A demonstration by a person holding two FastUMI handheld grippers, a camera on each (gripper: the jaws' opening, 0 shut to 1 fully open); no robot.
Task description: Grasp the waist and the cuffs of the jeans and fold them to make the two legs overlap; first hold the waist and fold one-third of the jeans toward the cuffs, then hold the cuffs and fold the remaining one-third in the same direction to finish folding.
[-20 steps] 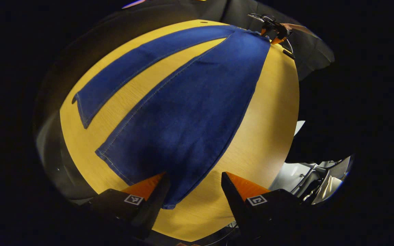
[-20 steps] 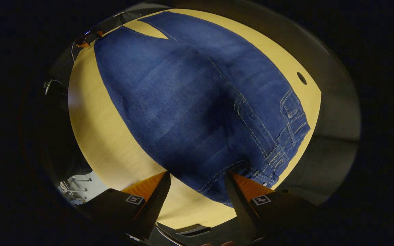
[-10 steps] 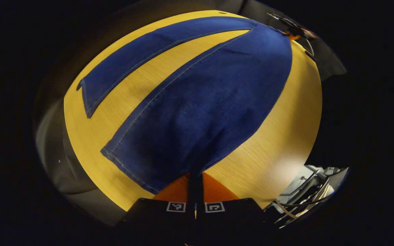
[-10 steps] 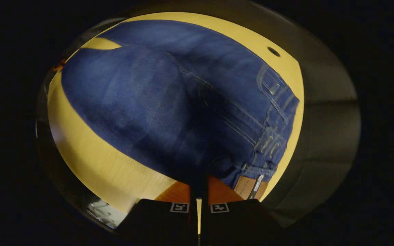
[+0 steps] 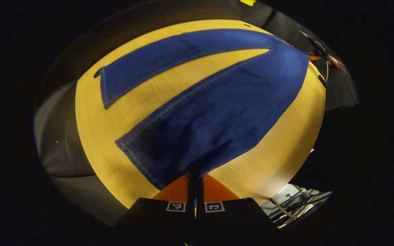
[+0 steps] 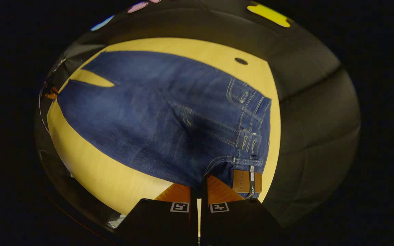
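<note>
Jeans [image 5: 217,112]: dark blue denim spread flat on the yellow wood-grain tabletop [image 5: 91,130], the two legs lying apart in a narrow V.
Near leg: its cuff edge [image 5: 139,164] is lifted slightly at the corner held by the left hand-held gripper.
Far leg [image 5: 169,58]: flat, its cuff toward the left of the left gripper view.
Left hand-held gripper [image 5: 195,176]: orange fingers pressed together, pinching the cuff corner of the near leg.
Waist [image 6: 251,136]: belt loops, seams and a brown patch [image 6: 246,181] visible in the right gripper view.
Right hand-held gripper [image 6: 198,184]: fingers pressed together, pinching the waist edge just beside the patch.
Tabletop hole [image 6: 240,61]: small dark oval beyond the waist.
</note>
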